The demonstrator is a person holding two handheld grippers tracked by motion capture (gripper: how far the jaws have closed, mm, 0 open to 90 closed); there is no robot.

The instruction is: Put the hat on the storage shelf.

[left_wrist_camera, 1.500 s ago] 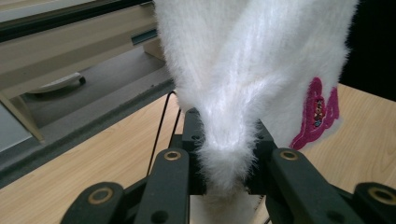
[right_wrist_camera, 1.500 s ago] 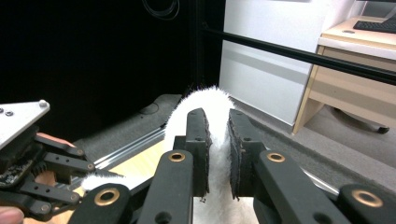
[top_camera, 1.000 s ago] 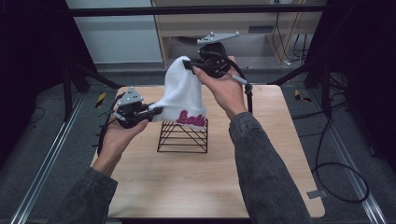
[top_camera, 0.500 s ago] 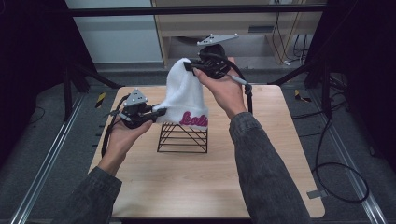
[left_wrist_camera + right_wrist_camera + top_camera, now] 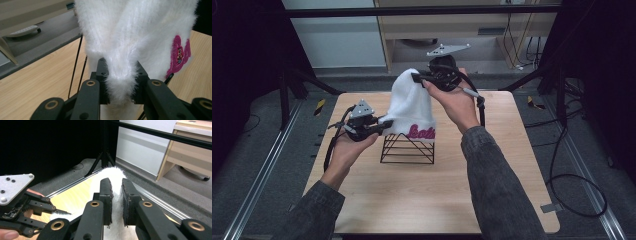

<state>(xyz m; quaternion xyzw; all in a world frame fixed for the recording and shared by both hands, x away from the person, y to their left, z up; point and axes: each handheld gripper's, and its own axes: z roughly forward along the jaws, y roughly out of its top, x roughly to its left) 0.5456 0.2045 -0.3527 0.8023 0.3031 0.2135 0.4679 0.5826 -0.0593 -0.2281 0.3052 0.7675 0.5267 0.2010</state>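
You hold the white beanie (image 5: 411,105) above the wire rack (image 5: 407,148), left claw (image 5: 381,127) clamped on its brim, right claw (image 5: 418,78) pinching its crown; next, probably lower it squarely onto the rack.

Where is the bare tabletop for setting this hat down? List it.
Free: the table's near strip between the two sleeves, and its right side past the right forearm. Crowded: the middle, where the wire rack stands under the white hat held by both hand-held grippers.
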